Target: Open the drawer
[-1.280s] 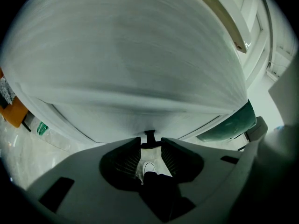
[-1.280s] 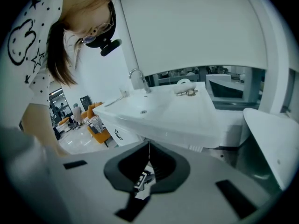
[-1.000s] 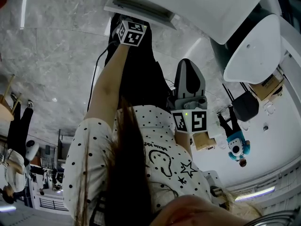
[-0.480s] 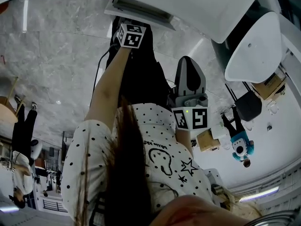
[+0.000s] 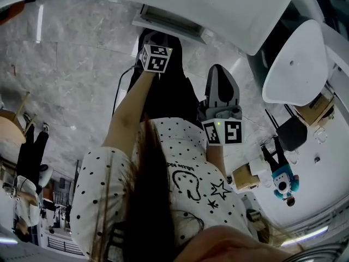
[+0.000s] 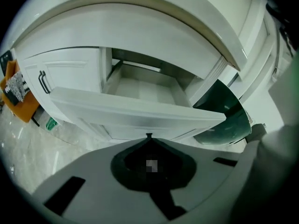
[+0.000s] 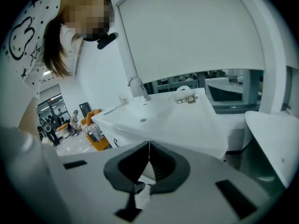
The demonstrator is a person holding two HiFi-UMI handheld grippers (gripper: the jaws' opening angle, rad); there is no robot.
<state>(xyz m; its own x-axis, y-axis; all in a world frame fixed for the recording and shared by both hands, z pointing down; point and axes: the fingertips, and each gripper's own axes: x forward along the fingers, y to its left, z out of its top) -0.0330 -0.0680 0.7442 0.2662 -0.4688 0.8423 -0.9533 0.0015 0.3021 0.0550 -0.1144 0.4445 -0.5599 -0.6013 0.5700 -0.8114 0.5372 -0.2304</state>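
The white drawer (image 6: 135,110) stands pulled out of the white cabinet, and its bare inside (image 6: 145,85) shows behind the front panel. My left gripper (image 6: 149,136) hovers just in front of and above that panel, jaws shut with nothing between them and clear of the drawer. In the head view its marker cube (image 5: 157,57) sits just below the drawer (image 5: 173,21), at the end of an outstretched arm. My right gripper (image 7: 149,144) is shut and empty, held close to the person's body; its marker cube (image 5: 223,131) shows in the head view.
A cabinet door with a black handle (image 6: 43,82) is left of the drawer, with an orange seat (image 6: 18,97) beyond it. A dark green curved panel (image 6: 225,120) lies to the right. A white sink (image 7: 159,118) with a faucet (image 7: 136,85) faces the right gripper. A white chair (image 5: 294,64) stands right.
In the head view the left gripper's cube has drawn back a little from the drawer front. The right gripper has stayed put.
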